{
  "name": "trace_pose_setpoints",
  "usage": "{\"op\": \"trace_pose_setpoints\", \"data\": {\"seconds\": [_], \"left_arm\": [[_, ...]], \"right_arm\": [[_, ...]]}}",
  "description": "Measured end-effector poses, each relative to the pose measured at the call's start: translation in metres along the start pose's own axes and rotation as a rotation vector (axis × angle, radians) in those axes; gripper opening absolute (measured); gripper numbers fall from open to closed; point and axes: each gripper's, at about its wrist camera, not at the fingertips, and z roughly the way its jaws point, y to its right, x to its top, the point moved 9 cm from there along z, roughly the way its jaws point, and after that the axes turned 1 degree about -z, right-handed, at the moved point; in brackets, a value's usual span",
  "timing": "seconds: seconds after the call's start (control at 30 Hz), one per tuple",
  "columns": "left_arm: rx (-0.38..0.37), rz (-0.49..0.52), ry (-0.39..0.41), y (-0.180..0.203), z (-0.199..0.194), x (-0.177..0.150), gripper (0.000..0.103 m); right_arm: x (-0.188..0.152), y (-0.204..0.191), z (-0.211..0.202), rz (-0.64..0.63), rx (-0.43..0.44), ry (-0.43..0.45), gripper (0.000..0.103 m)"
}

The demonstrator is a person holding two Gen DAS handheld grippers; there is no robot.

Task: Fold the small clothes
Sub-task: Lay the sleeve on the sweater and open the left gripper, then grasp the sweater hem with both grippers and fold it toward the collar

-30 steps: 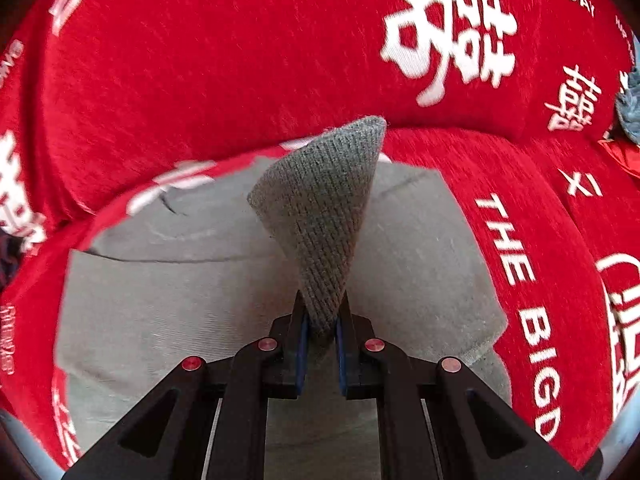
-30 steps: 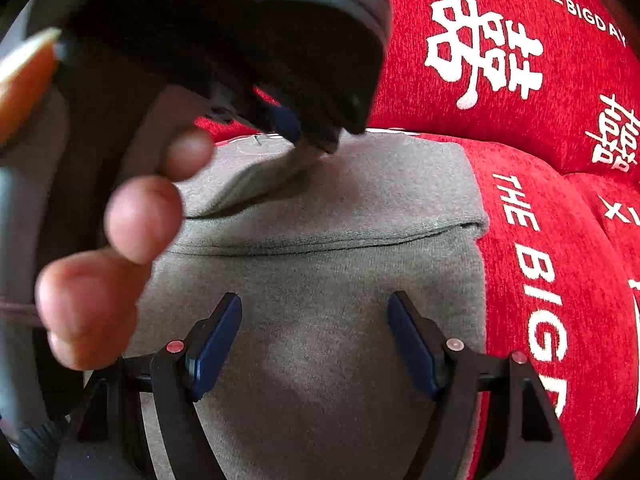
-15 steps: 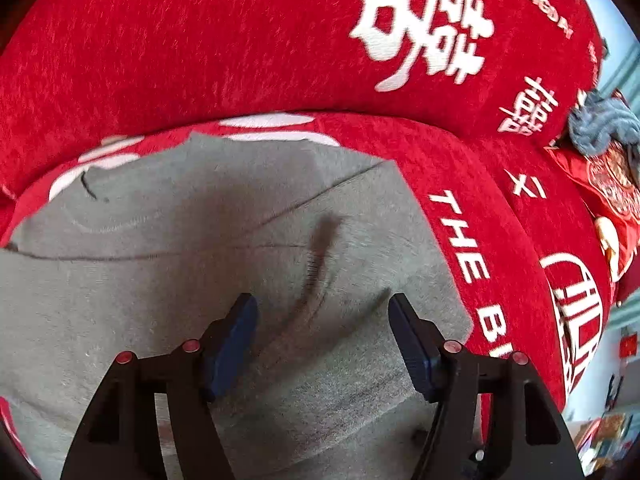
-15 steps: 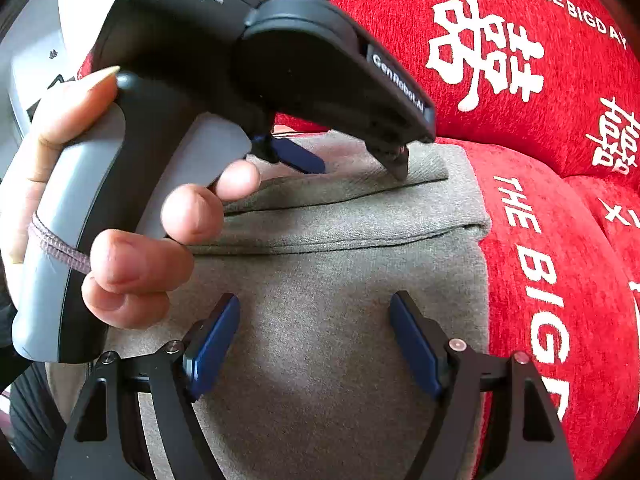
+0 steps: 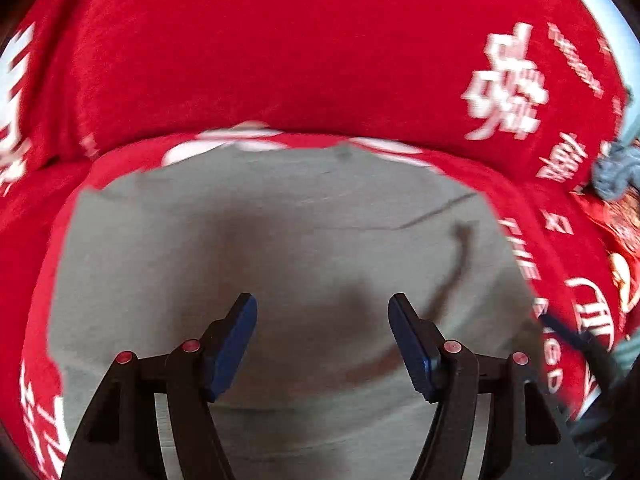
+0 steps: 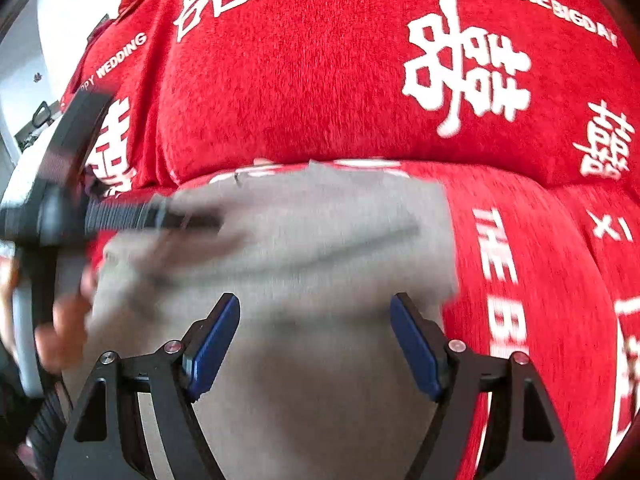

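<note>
Right wrist: grey garment (image 6: 320,240) edge meets red cover (image 6: 540,280).

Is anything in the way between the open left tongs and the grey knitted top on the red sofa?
Nothing visible is. The left tongs hang open right above the grey knitted top, only air between them.

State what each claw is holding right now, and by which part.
Nothing is held. The left claw and right claw both stand open above the grey garment, pads clear of the cloth.
</note>
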Motion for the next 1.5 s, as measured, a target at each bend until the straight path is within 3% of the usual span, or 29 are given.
{"op": "trace_pose_setpoints", "data": {"seconds": [0.13, 0.23, 0.3, 0.37, 0.47, 0.63, 0.77, 0.93, 1.0, 1.07, 1.1, 1.27, 1.37, 1.5], "left_arm": [[0.038, -0.075, 0.011, -0.032, 0.002, -0.007, 0.069], [0.066, -0.076, 0.007, -0.044, 0.006, -0.013, 0.069], [0.085, -0.041, 0.014, -0.045, 0.004, -0.017, 0.069], [0.100, -0.007, 0.020, -0.047, 0.000, -0.022, 0.069], [0.102, 0.023, 0.031, -0.051, -0.004, -0.031, 0.069], [0.103, 0.039, 0.056, -0.053, -0.023, -0.044, 0.069], [0.101, 0.028, 0.089, -0.054, -0.041, -0.045, 0.069], [0.169, -0.048, 0.027, -0.076, -0.026, -0.048, 0.069], [0.174, -0.065, 0.027, -0.083, -0.023, -0.051, 0.077], [0.199, -0.074, 0.024, -0.088, -0.028, -0.056, 0.078], [0.198, -0.079, 0.029, -0.088, -0.033, -0.059, 0.078], [0.167, -0.018, 0.051, -0.069, -0.050, -0.088, 0.078], [0.168, 0.039, 0.038, -0.053, -0.047, -0.111, 0.078], [0.197, 0.085, 0.083, -0.044, -0.057, -0.131, 0.083]], "right_arm": [[0.048, -0.020, 0.038, -0.052, -0.005, -0.062, 0.080], [0.057, -0.043, 0.078, -0.068, 0.029, -0.180, 0.080], [0.049, -0.041, 0.098, -0.091, -0.014, -0.263, 0.080], [0.033, -0.025, 0.110, -0.102, -0.118, -0.347, 0.079], [0.022, -0.012, 0.090, -0.072, -0.102, -0.308, 0.079], [-0.011, 0.008, 0.035, -0.079, -0.165, -0.274, 0.079], [-0.012, 0.006, 0.002, -0.035, -0.173, -0.218, 0.080], [0.003, -0.009, 0.010, 0.000, -0.162, -0.155, 0.080], [-0.004, -0.017, 0.026, -0.017, -0.158, -0.180, 0.080], [-0.021, -0.016, 0.043, -0.018, -0.196, -0.263, 0.079], [-0.021, -0.017, 0.039, -0.009, -0.204, -0.230, 0.080], [-0.036, -0.041, 0.015, 0.000, -0.150, -0.173, 0.080], [-0.057, -0.057, 0.016, -0.027, -0.123, -0.197, 0.079], [-0.075, -0.073, 0.008, -0.142, -0.197, -0.148, 0.080]]}}
